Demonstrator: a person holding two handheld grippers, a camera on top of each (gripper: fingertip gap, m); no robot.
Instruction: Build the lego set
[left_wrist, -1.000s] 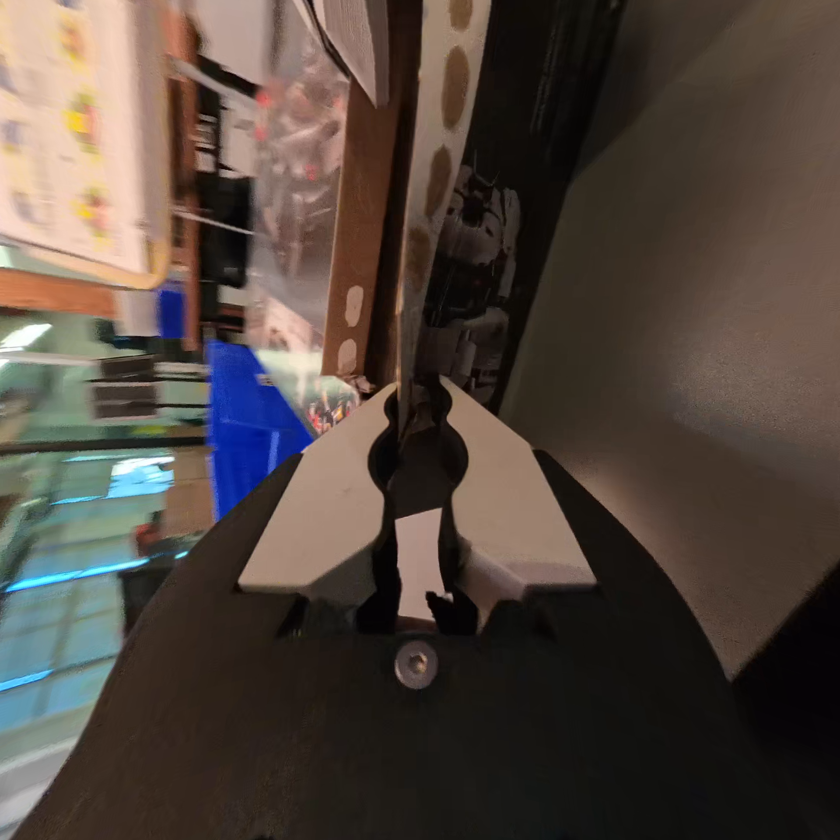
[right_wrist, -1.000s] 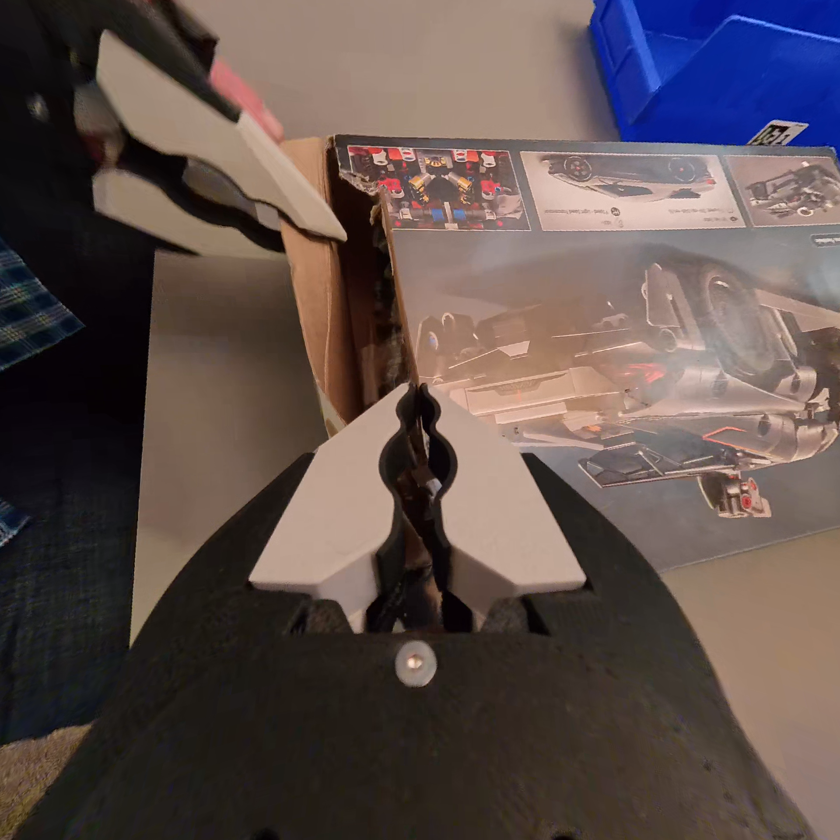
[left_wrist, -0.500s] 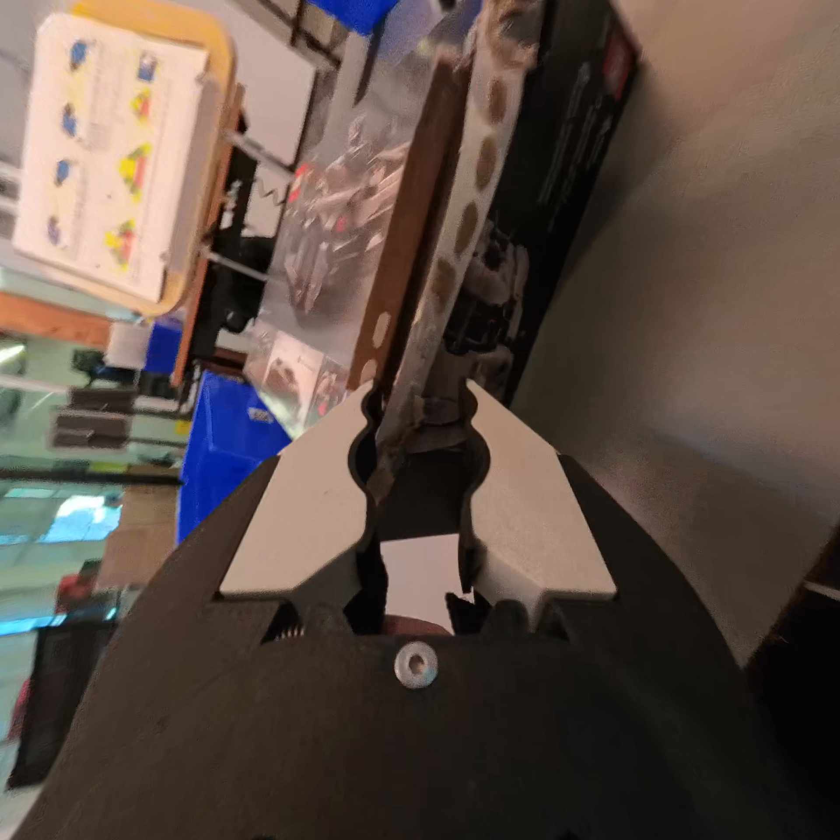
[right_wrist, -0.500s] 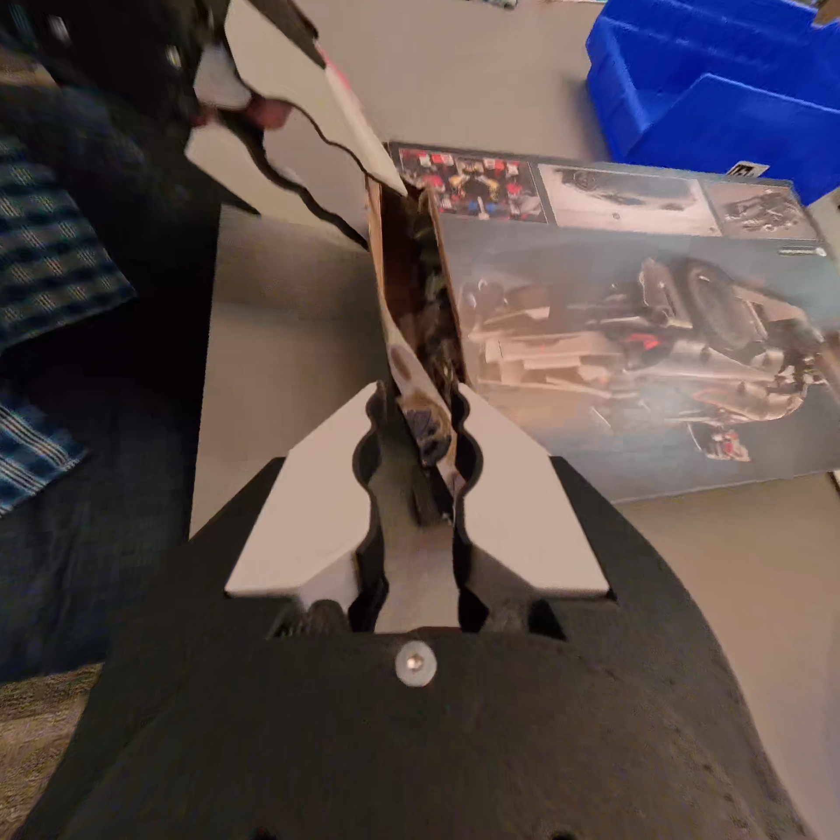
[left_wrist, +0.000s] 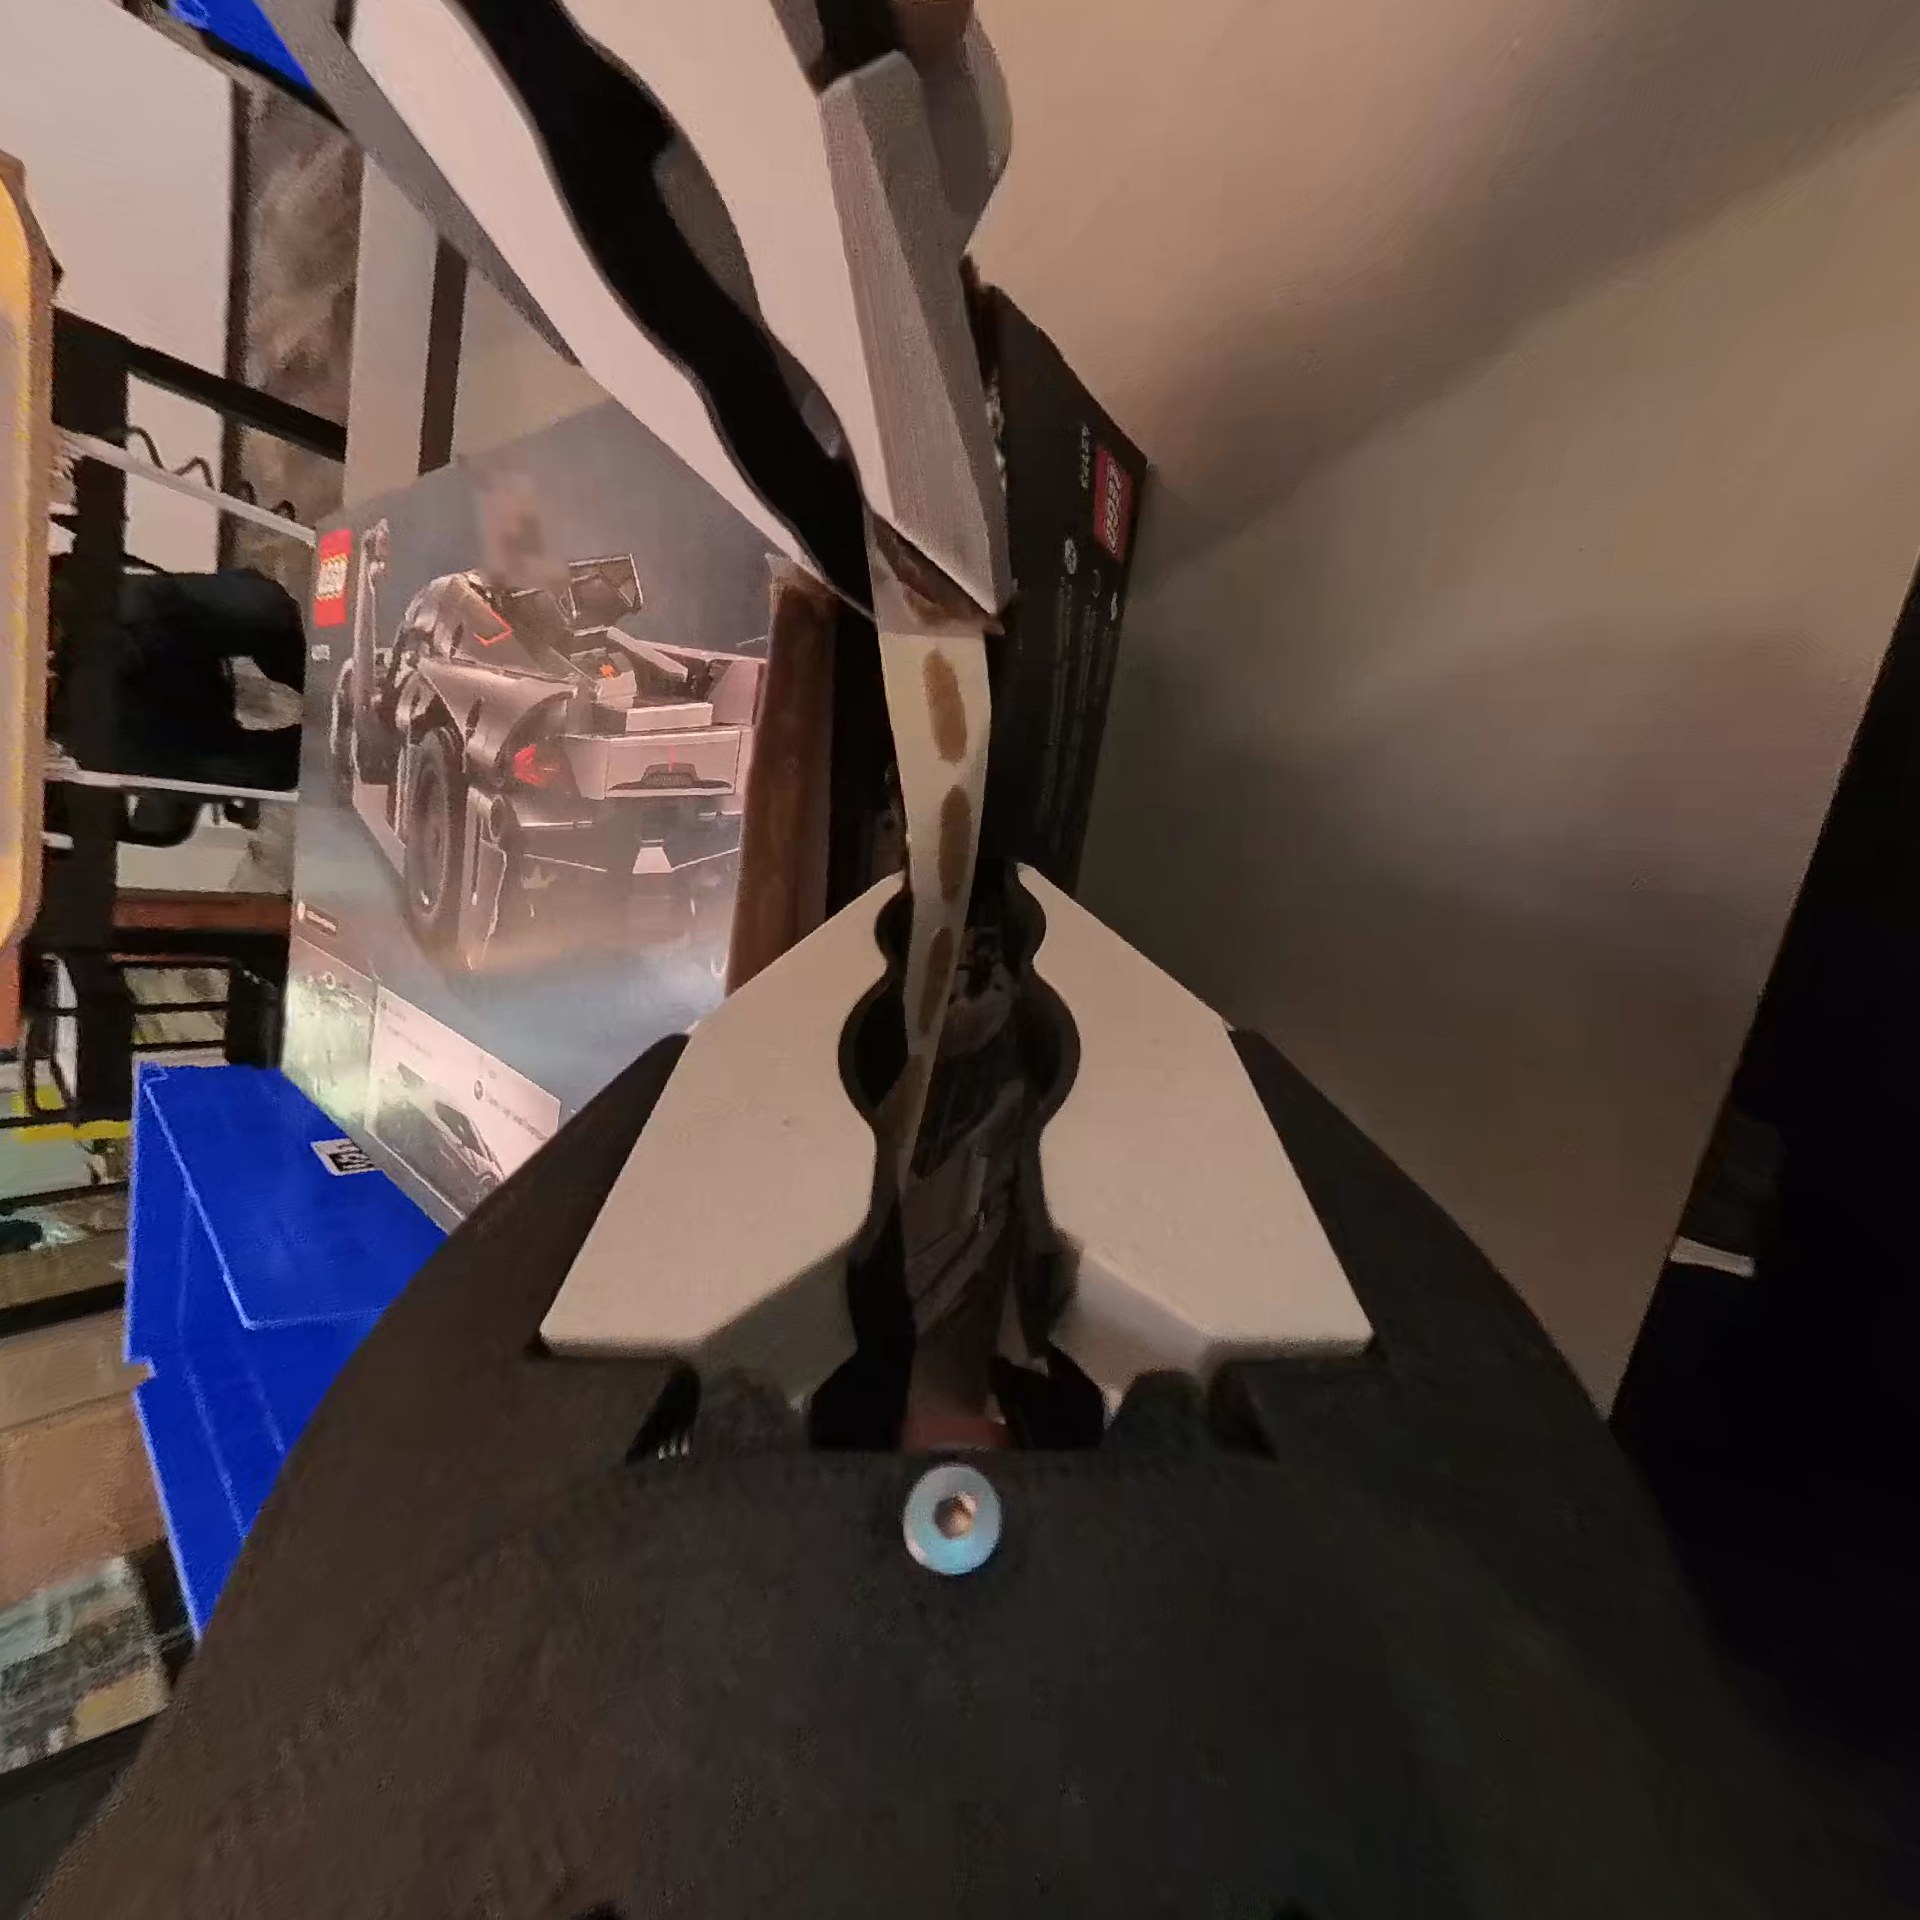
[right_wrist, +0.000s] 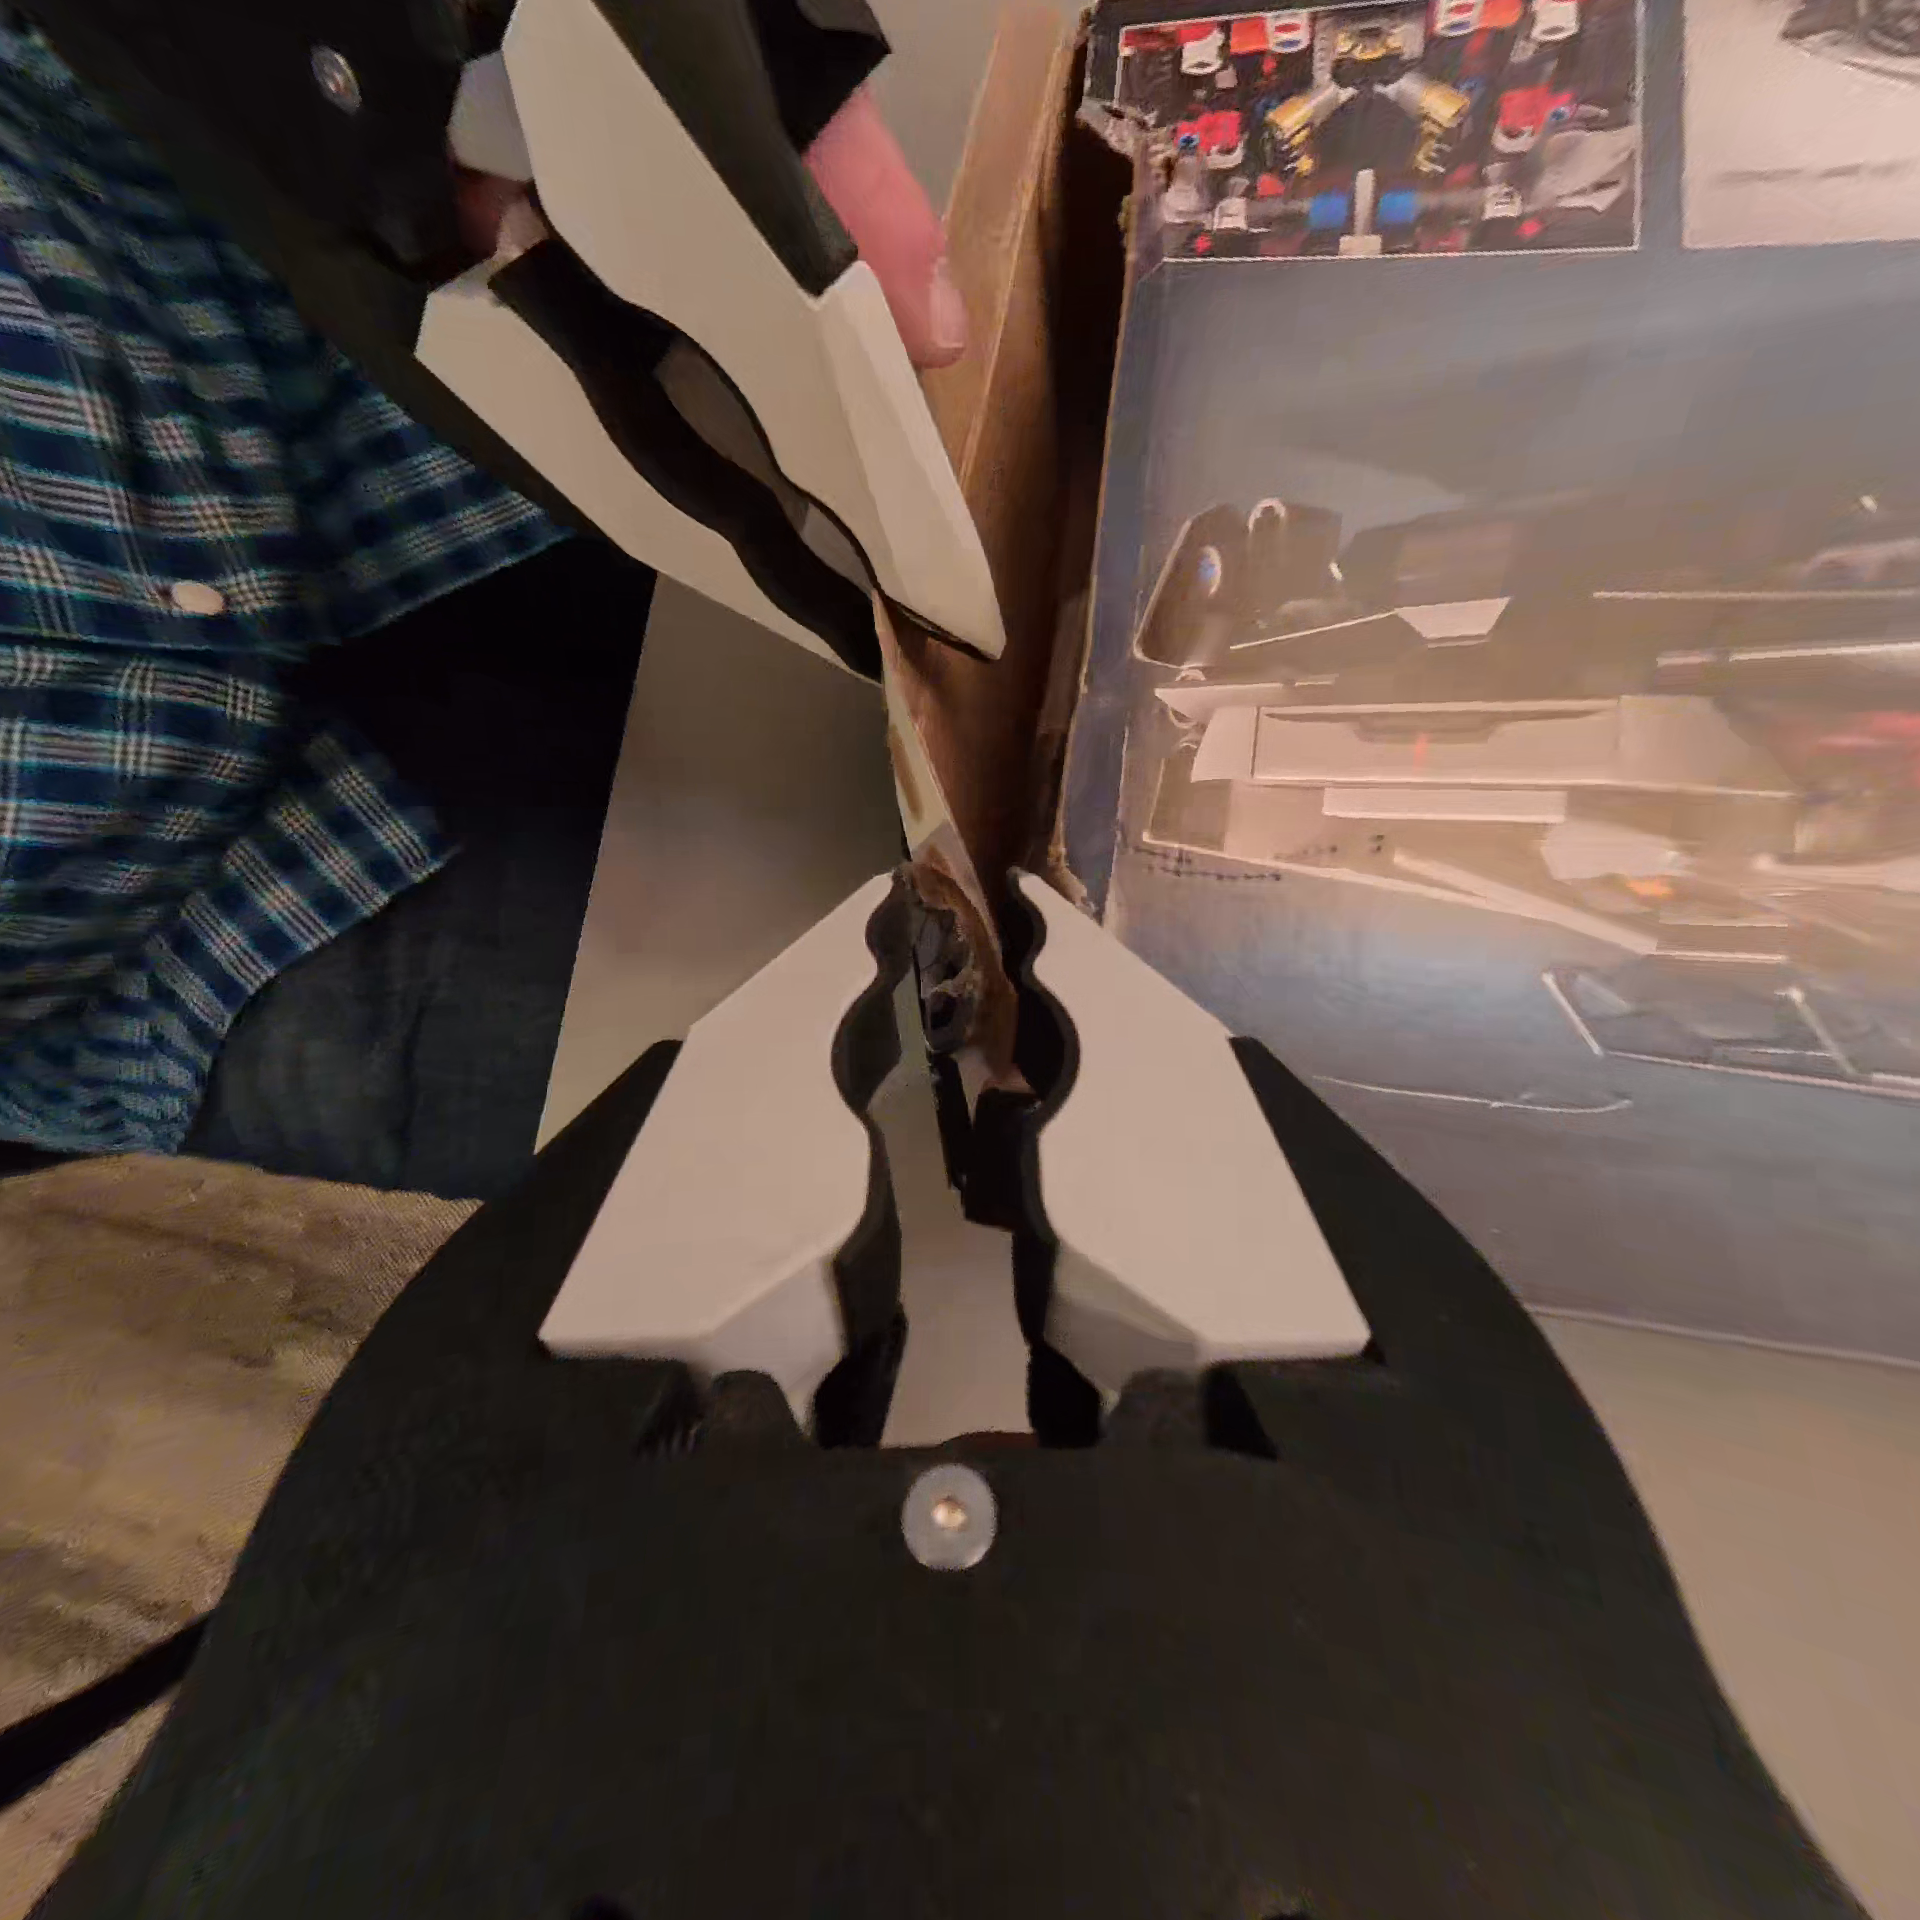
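The lego set box (left_wrist: 540, 727) has a grey car printed on it and rests on the pale table (left_wrist: 1455, 727), with one end torn open. My left gripper (left_wrist: 958, 883) is shut on the box's end flap (left_wrist: 940, 748), a white strip with brown glue spots. My right gripper (left_wrist: 935, 597) pinches the same flap farther along. In the right wrist view my right gripper (right_wrist: 956, 888) is shut on the torn flap (right_wrist: 935, 769) next to the box (right_wrist: 1455, 727). The left gripper (right_wrist: 935, 634) comes in from the upper left and meets the flap just above.
A blue bin (left_wrist: 270, 1226) stands left of the box, with a dark metal rack (left_wrist: 94, 520) behind it. A person's plaid sleeve (right_wrist: 156, 520) and a finger (right_wrist: 894, 239) are at the left. The table edge (right_wrist: 582, 935) runs beside them, with beige floor (right_wrist: 208, 1351) below. About 4 cm separates my left fingertips from my right.
Both grippers have closed in on the flap and come much nearer each other. The box end now fills more of both views, and the flap stands pulled away from it.
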